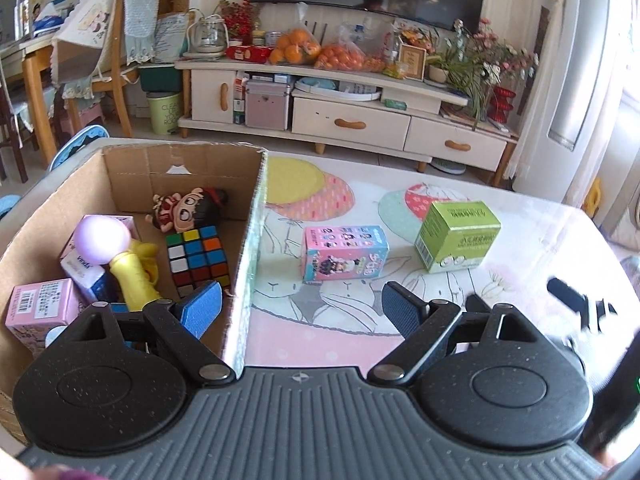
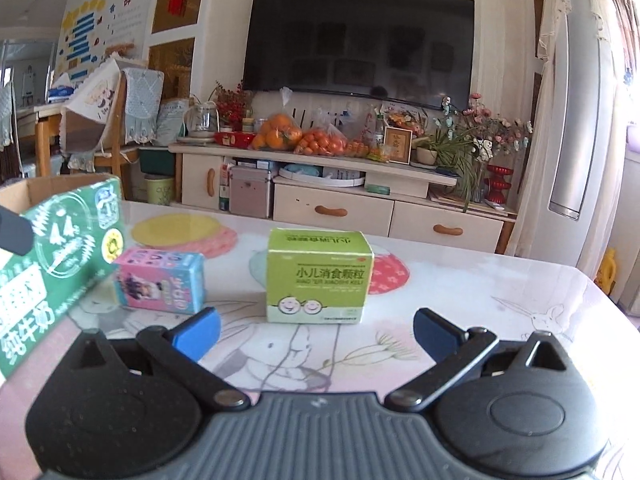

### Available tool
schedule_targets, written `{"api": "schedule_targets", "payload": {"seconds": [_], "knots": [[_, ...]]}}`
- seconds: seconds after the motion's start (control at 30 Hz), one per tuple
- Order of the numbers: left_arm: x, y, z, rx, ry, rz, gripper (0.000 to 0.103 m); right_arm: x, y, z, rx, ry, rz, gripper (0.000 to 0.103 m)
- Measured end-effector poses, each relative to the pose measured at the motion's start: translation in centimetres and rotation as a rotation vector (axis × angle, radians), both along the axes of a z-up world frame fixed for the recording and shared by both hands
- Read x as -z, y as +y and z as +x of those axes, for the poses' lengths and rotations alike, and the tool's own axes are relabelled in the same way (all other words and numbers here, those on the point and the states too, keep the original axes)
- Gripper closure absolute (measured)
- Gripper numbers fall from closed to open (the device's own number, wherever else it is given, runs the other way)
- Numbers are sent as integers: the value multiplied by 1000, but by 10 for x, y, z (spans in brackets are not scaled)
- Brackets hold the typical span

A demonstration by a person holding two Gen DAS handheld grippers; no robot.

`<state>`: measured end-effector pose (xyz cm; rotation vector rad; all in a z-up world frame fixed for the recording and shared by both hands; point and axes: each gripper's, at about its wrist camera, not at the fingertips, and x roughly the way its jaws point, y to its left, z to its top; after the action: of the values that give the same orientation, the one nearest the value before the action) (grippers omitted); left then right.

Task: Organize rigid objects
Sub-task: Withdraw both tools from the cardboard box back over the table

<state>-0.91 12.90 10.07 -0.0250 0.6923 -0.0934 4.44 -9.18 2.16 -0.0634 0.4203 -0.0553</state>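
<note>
A cardboard box [image 1: 256, 216] stands on the table's left side, its outer wall printed green [image 2: 60, 264]. Inside it lie a Rubik's cube [image 1: 198, 258], a doll [image 1: 186, 208], a yellow wand with a lilac ball [image 1: 120, 256] and small pink cartons [image 1: 40, 306]. On the table to its right stand a pink and blue box [image 1: 344, 254] [image 2: 162, 282] and a green box [image 1: 456, 236] [image 2: 318, 276]. My left gripper [image 1: 300, 306] is open, straddling the cardboard box's right wall. My right gripper [image 2: 316, 330] is open just short of the green box, nothing between its fingers; it also shows blurred at the left wrist view's right edge [image 1: 576, 304].
The table [image 2: 480, 292] carries a pastel cloth with rabbits and balloons. Beyond it stand a TV cabinet [image 2: 332, 208] with bags of oranges, a wall TV [image 2: 360, 40], flowers at the right, and wooden chairs [image 1: 108, 76] at the left.
</note>
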Motion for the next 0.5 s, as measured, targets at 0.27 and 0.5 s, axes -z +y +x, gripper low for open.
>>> {"api": "schedule_targets", "payload": {"seconds": [0.27, 0.5], "knots": [[-1, -1, 6, -6, -46, 62, 0, 10, -19, 37, -15, 45, 61, 1], [2, -10, 9, 17, -100, 92, 0, 14, -20, 60, -53, 66, 66, 1]]}}
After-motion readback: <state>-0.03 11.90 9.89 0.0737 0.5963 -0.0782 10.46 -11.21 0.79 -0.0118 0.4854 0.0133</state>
